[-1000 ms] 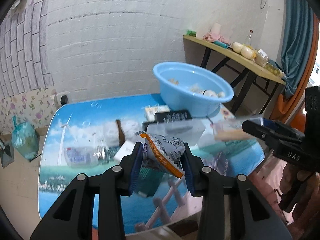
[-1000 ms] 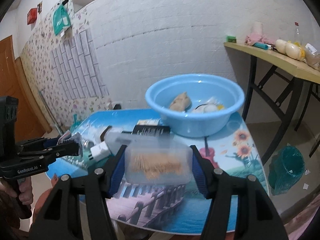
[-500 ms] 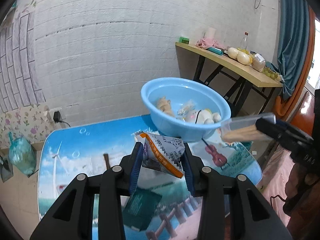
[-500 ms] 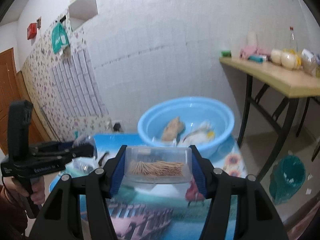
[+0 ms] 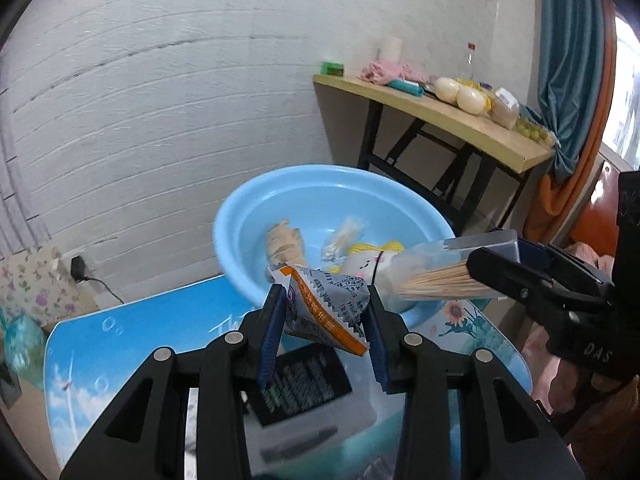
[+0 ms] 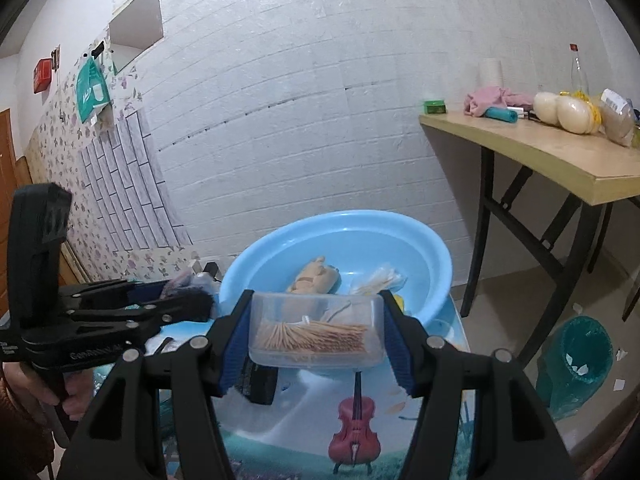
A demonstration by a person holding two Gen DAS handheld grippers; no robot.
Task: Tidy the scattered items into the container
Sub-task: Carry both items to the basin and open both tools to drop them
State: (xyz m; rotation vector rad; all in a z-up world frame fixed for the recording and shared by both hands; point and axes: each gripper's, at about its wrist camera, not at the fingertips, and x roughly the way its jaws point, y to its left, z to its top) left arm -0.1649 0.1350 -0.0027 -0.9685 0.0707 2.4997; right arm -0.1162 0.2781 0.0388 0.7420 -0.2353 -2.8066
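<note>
My left gripper (image 5: 325, 330) is shut on a grey and orange snack packet (image 5: 326, 302), held in the air just short of the light blue basin (image 5: 240, 216). A clear plastic box of toothpicks (image 6: 316, 330) sits clamped in my right gripper (image 6: 316, 340), which hovers at the basin's (image 6: 436, 252) near rim. From the left wrist view that box (image 5: 452, 268) hangs over the basin's right side. Inside the basin lie a tan doll (image 5: 285, 245), a small clear bag (image 5: 342, 236) and a plush toy with yellow hair (image 5: 370, 258).
A black box (image 5: 298, 378) lies on the picture-printed table (image 5: 132, 332) below my left gripper. A wooden side table (image 6: 552, 156) with assorted goods stands at the right, a green bin (image 6: 576, 360) beside its legs. The white brick wall is close behind the basin.
Both grippers have travelled forward over the table toward the basin, each keeping its load. The basin now fills more of both views, and the scattered items have dropped below.
</note>
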